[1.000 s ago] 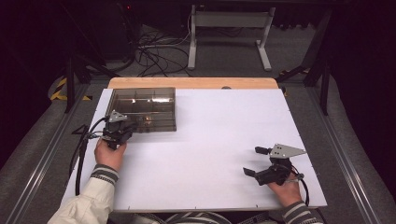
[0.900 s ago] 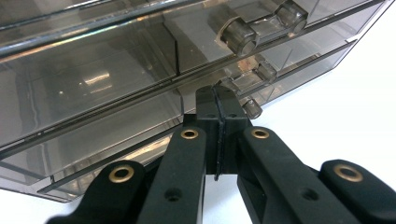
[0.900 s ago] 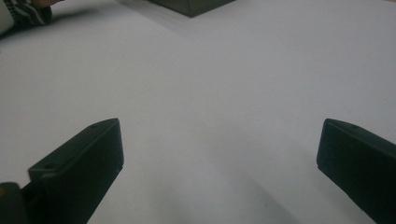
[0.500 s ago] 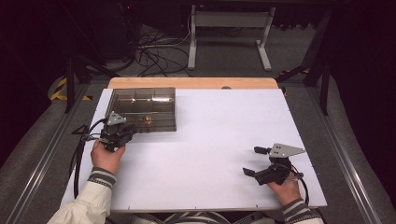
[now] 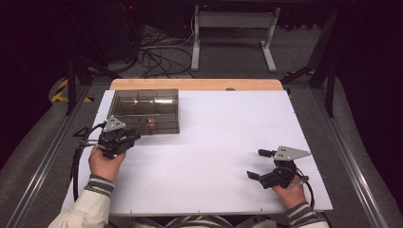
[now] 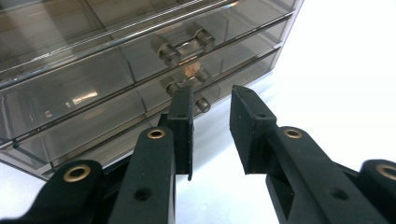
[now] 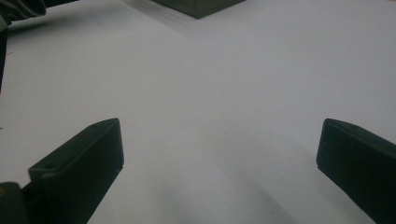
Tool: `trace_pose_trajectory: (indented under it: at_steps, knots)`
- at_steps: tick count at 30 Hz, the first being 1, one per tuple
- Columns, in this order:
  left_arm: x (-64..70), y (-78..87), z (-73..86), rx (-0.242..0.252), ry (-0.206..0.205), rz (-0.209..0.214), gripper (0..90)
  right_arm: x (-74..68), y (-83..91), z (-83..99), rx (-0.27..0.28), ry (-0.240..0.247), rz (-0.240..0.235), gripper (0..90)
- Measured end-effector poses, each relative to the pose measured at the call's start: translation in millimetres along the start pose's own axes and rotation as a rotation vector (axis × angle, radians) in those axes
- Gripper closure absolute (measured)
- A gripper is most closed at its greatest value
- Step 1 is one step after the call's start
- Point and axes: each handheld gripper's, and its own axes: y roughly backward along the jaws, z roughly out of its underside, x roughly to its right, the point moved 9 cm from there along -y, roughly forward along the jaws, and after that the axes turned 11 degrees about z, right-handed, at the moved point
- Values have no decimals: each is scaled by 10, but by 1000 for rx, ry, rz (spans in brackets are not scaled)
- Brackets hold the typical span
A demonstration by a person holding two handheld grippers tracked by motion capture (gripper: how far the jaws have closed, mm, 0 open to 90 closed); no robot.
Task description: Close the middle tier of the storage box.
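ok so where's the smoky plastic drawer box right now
In the high view the drawer box sits at the table's far left, by the wooden edge strip, with the left gripper at its near front edge.

No legible text, label, brand, number or sign was found in any view. The smoked drawer box [image 5: 145,110], the white table [image 5: 214,156] and both grippers bore no readable marking. Floor hazard stripes [image 5: 61,91] carried no lettering.
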Motion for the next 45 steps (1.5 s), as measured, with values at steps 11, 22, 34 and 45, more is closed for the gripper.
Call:
trace_pose_trajectory:
  at_steps: [11, 22, 34, 45]
  knots:
    - [260, 113, -77, 67, -37, 159, 562, -5, 3, 2, -1, 3, 0, 13]
    - [502, 176, -161, 155, -85, 278, 290, -17, 0, 6, -4, 5, -4, 13]
    - [709, 198, -47, 220, -116, 334, 182, -24, -1, 10, -6, 14, -9, 13]
    - [797, 65, 218, 173, -169, 321, 149, -30, -1, 10, -6, 15, -13, 13]
